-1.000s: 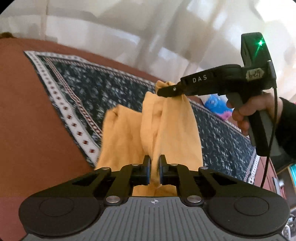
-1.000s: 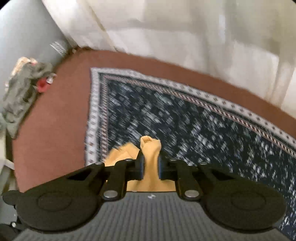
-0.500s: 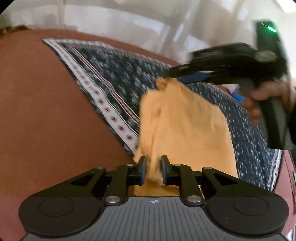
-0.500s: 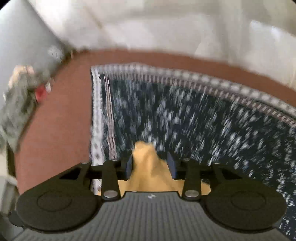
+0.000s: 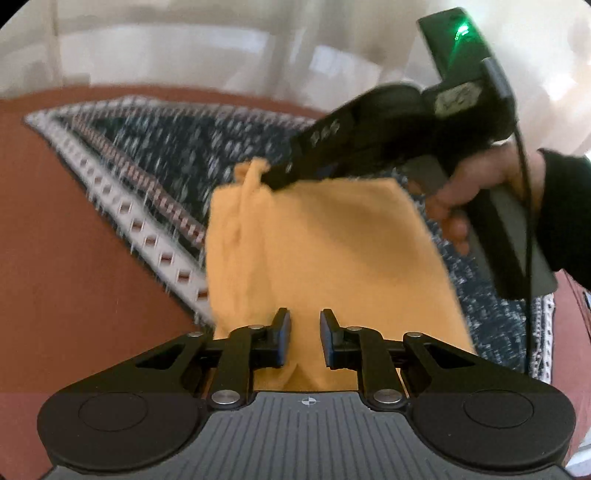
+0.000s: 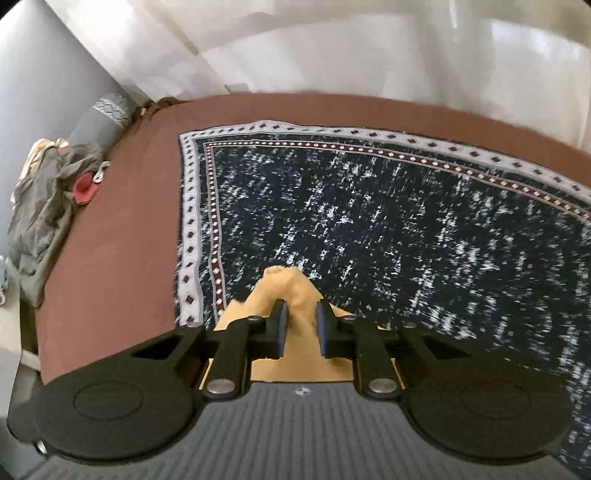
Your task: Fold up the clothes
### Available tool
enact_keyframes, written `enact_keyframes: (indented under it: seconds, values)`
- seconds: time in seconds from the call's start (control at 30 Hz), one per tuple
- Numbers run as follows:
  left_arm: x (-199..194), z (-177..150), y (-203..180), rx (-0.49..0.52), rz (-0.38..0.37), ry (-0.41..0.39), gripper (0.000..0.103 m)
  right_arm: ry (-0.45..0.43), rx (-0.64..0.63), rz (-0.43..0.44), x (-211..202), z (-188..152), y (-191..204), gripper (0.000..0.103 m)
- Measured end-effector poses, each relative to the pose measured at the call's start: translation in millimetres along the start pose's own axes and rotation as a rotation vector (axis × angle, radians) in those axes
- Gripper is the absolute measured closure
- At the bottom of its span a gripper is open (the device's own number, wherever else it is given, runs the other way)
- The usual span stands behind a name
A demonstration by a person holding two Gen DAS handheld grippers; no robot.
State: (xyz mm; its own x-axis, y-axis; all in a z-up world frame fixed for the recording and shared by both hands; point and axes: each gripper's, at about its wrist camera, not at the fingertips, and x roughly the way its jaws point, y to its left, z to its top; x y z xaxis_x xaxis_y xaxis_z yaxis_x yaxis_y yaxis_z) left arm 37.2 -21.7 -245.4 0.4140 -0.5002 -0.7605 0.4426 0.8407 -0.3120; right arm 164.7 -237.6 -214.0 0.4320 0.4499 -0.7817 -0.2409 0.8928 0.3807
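A pale curtain [image 6: 332,48] hangs across the far side behind everything; in front of it spreads a brown surface [image 6: 122,221], which may be a bed, though I cannot tell for certain; on it lies a dark blue patterned spread [image 6: 369,221], flecked with white and edged with a pale border of small red diamonds; at the far left edge of the brown surface, well apart from the spread, sits a heap of grey-green clothes [image 6: 40,206] with a small red thing [image 6: 84,188] on it.

The yellow garment [image 5: 332,240] lies on the near left part of the spread, mostly flat, its left side folded over in soft ridges and reaching the spread's border; its far corner is drawn up into a bunch.

A right hand [image 5: 480,184] in a dark sleeve [image 5: 565,210] grips the handle of the right tongs [image 5: 271,177], which slant down to that bunched far corner; in the right wrist view the cloth rises in a ridge that fills the narrow gap between the two pads, with its tip poking out past them, so these tongs are clenched on the garment, their jaws having just been closing.

The left tongs [image 5: 304,321] sit at the garment's near edge; their jaws have just been closing as well, yet the pads stand apart with the yellow cloth between and under them, and I see no pinch, so they read as released.

A black cable [image 5: 530,221] runs down beside the right handle; a small green light [image 5: 461,29] glows on the block above it.
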Motion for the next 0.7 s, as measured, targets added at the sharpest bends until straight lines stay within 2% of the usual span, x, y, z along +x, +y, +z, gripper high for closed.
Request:
enact_keyframes:
  seconds: [0.03, 0.07, 0.13, 0.2, 0.27, 0.3, 0.37, 0.5, 0.57, 0.63, 0.7]
  values:
    - [0.4, -3.1, 1.5, -0.006, -0.005, 0.0, 0.08, -0.004, 0.005, 0.003, 1.9, -0.4, -1.1, 0.082]
    - [0.1, -3.7, 2.1, -0.007, -0.007, -0.001, 0.087, -0.009, 0.007, 0.005, 2.0, -0.8, -2.2, 0.082]
    - [-0.5, -3.1, 2.7, -0.006, -0.01, -0.002, 0.089, -0.018, 0.013, 0.012, 1.0, -1.9, -4.9, 0.082]
    - [-10.9, 1.8, 2.1, -0.017, -0.007, -0.014, 0.081, -0.012, 0.032, 0.012, -2.5, -0.3, -6.6, 0.082]
    - [-18.9, 4.6, 1.9, -0.024, 0.002, -0.025, 0.072, -0.065, 0.043, 0.022, -17.9, 2.4, -2.9, 0.079]
    - [-18.7, 3.1, 2.6, -0.022, 0.01, -0.026, 0.071, -0.089, 0.034, 0.033, -25.8, 4.0, 0.1, 0.079]
    - [-18.2, 0.2, 3.9, -0.018, 0.027, -0.028, 0.071, -0.074, -0.015, 0.045, -28.7, 8.9, 8.5, 0.079]
    - [-16.6, -5.7, 4.9, 0.0, 0.044, -0.044, 0.071, -0.004, -0.048, 0.018, -5.5, 3.8, 15.5, 0.077]
    - [-16.8, -2.4, 5.9, -0.009, 0.041, -0.034, 0.071, -0.009, -0.059, -0.002, -0.6, -4.5, 15.8, 0.076]
    - [-26.3, -2.4, 5.6, -0.014, 0.044, -0.05, 0.071, -0.012, -0.023, 0.004, -10.4, -4.8, 11.8, 0.075]
    - [-37.6, -3.0, 4.9, -0.018, 0.048, -0.07, 0.063, -0.049, -0.016, 0.012, -35.7, -9.3, 4.8, 0.073]
